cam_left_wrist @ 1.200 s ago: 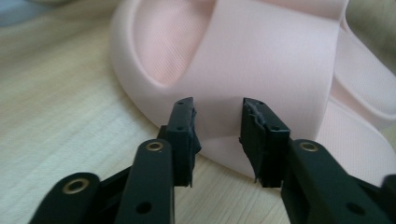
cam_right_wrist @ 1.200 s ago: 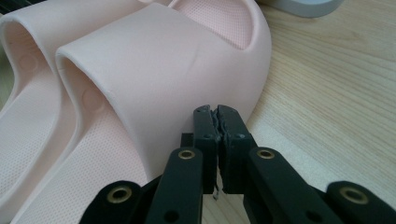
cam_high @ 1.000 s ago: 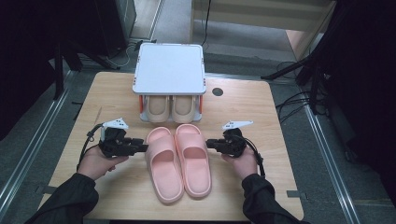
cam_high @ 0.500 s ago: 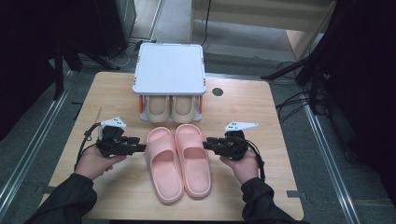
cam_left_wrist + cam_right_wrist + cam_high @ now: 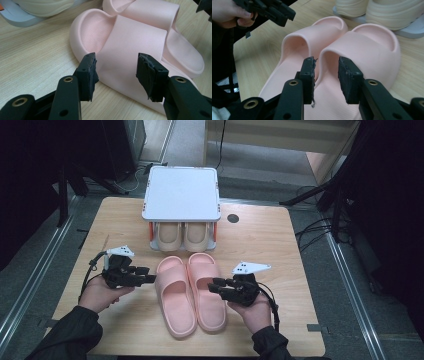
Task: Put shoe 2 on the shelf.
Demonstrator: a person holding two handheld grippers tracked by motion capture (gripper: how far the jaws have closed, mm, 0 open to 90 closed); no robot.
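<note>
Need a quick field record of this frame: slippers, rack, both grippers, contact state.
surface: wooden table
pink slippers: pair, side by side on the table, toes toward the rack
shoe rack: white top, at the far side of the table
beige slippers: pair on the rack's lower shelf
left gripper: open, jaws just opened, beside the left pink slipper, nothing held
right gripper: open, jaws just opened, beside the right pink slipper, nothing held

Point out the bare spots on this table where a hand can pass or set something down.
Bare wood lies right of the pink slippers out to the table edge, and left of the white rack. It is crowded between rack and slippers, and beside both grippers.
</note>
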